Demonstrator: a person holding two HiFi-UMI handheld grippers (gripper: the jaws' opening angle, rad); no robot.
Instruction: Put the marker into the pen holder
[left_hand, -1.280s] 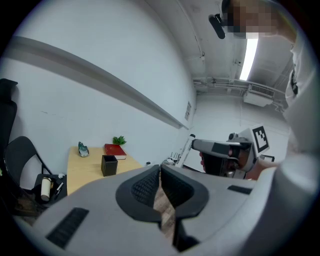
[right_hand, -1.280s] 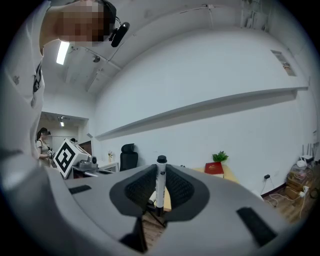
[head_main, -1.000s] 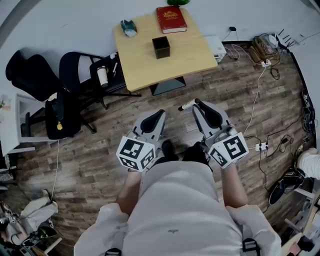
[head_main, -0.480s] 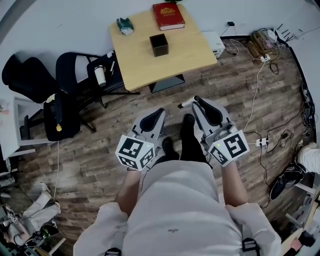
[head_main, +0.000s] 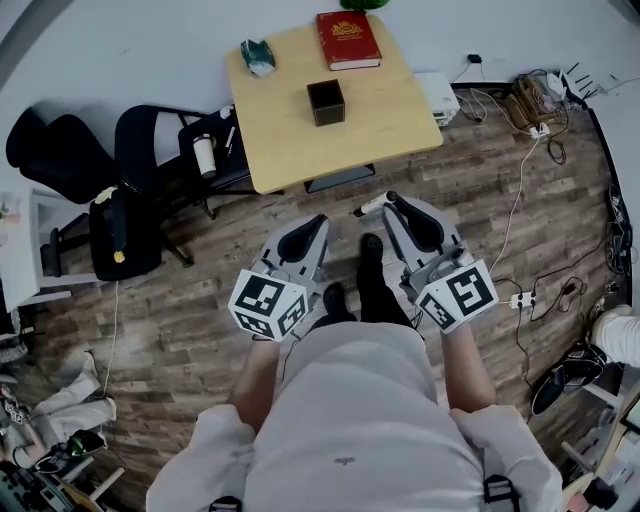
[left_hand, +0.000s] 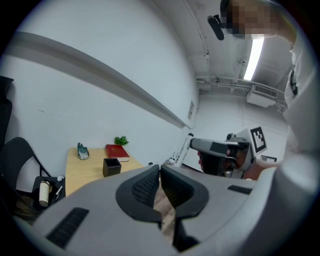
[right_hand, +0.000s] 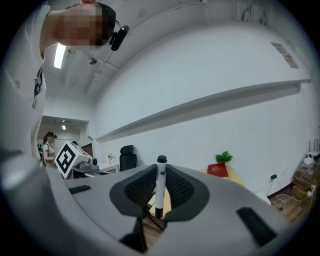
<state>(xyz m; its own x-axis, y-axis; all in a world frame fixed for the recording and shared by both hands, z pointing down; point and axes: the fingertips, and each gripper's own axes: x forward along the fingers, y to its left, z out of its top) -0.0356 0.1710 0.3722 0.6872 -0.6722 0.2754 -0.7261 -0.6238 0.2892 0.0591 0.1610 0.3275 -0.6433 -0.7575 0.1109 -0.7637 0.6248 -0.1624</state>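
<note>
Wood floor (head_main: 200, 300) below; marker (right_hand: 160, 190) clamped upright between right tongs (right_hand: 160, 172); left tongs (left_hand: 160, 172) together, empty.

Light wooden table (head_main: 290, 140), square top, standing on a wood-plank floor (head_main: 470, 200).

- Black square pen holder (head_main: 325, 101): upright, near the table's middle, a little toward the far edge.
- Red book (head_main: 348, 39): flat at the far right corner, cover up.
- Small crumpled teal object (head_main: 258, 56): near the far left corner, well apart from the book.
- Green plant (head_main: 358, 4): at the far edge just behind the book, mostly cut off in the head view.

Near half of the table bare.
</note>
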